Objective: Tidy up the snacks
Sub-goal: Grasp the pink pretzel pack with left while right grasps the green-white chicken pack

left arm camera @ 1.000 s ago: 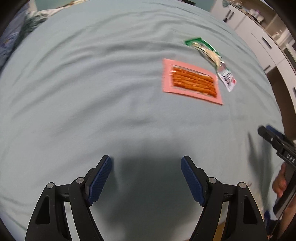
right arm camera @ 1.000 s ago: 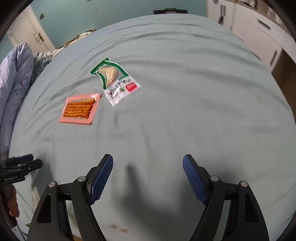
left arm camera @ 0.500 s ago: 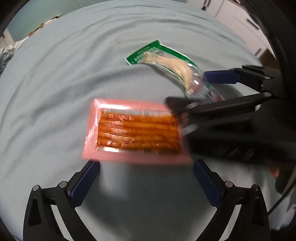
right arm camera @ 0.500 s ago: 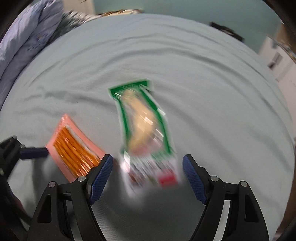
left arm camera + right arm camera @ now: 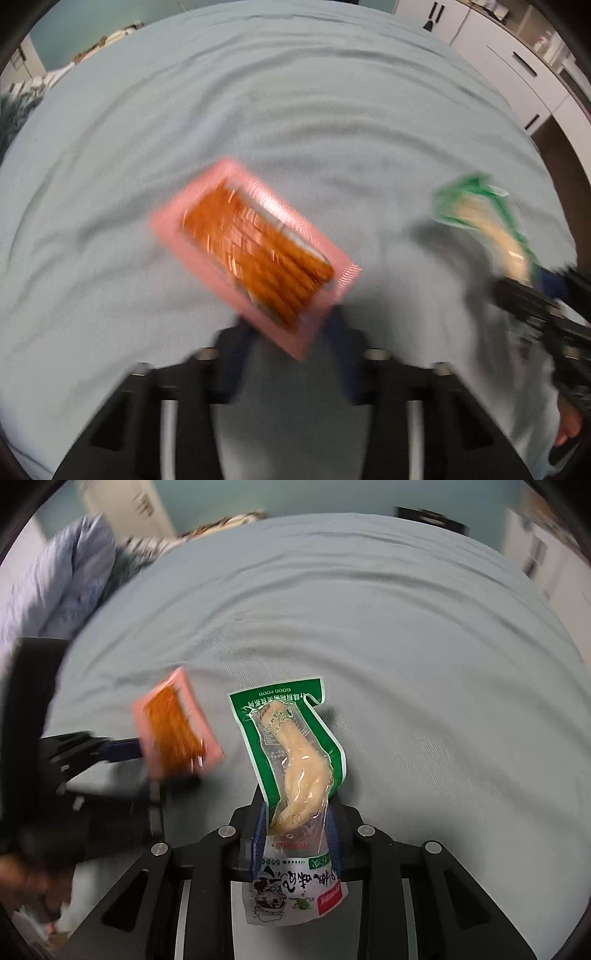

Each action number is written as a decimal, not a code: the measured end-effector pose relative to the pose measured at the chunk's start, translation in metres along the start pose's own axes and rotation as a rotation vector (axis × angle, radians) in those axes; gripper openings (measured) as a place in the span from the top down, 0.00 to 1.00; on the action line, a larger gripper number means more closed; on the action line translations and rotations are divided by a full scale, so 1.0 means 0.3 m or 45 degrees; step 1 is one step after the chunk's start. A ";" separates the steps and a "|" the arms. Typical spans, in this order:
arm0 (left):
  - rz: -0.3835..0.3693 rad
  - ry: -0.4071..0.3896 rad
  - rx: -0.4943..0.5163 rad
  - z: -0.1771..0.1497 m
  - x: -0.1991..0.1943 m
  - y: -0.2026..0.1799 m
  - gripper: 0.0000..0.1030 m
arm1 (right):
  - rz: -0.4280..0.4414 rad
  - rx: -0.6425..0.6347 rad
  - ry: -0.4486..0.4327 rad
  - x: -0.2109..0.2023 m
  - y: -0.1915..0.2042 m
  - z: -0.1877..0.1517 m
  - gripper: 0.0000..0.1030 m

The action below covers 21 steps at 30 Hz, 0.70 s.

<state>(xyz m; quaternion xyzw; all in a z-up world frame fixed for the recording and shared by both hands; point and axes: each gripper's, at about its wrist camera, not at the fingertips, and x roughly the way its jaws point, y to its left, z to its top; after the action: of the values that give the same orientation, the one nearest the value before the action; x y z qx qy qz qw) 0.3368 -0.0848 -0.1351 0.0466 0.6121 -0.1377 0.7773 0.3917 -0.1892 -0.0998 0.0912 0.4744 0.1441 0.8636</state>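
My left gripper [image 5: 290,332] is shut on a pink packet of orange sticks [image 5: 255,251] and holds it above the grey-blue cloth [image 5: 258,110]; the view is blurred. The packet also shows at the left of the right wrist view [image 5: 173,731]. My right gripper [image 5: 295,830] is shut on a green and clear chicken-foot packet [image 5: 295,760], lifted off the cloth. That packet shows at the right of the left wrist view [image 5: 484,221], with the right gripper below it.
White cabinets [image 5: 517,74] stand beyond the cloth's far right edge. A pale purple quilt [image 5: 48,590] and patterned bedding lie at the far left. The person's hand [image 5: 22,871] holds the left gripper at the lower left.
Both grippers have closed on their packets and lifted them off the cloth. One second ago both were open and well back from the packets.
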 end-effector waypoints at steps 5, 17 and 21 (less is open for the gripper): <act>-0.173 0.139 -0.227 -0.142 -0.043 0.124 1.00 | 0.088 0.195 -0.130 -0.268 -0.051 -0.229 0.75; -0.214 0.138 -0.476 -0.260 -0.141 0.180 0.24 | 0.290 0.562 -0.307 -0.616 0.006 -0.567 0.75; -0.232 0.170 -0.559 -0.116 -0.050 0.156 0.24 | 0.229 0.510 -0.177 -0.525 0.019 -0.640 0.75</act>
<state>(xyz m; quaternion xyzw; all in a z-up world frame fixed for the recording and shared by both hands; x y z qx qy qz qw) 0.3137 -0.0292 -0.1336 -0.1698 0.6790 -0.0674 0.7110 0.1481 -0.2326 -0.0756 0.3126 0.4230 0.1168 0.8424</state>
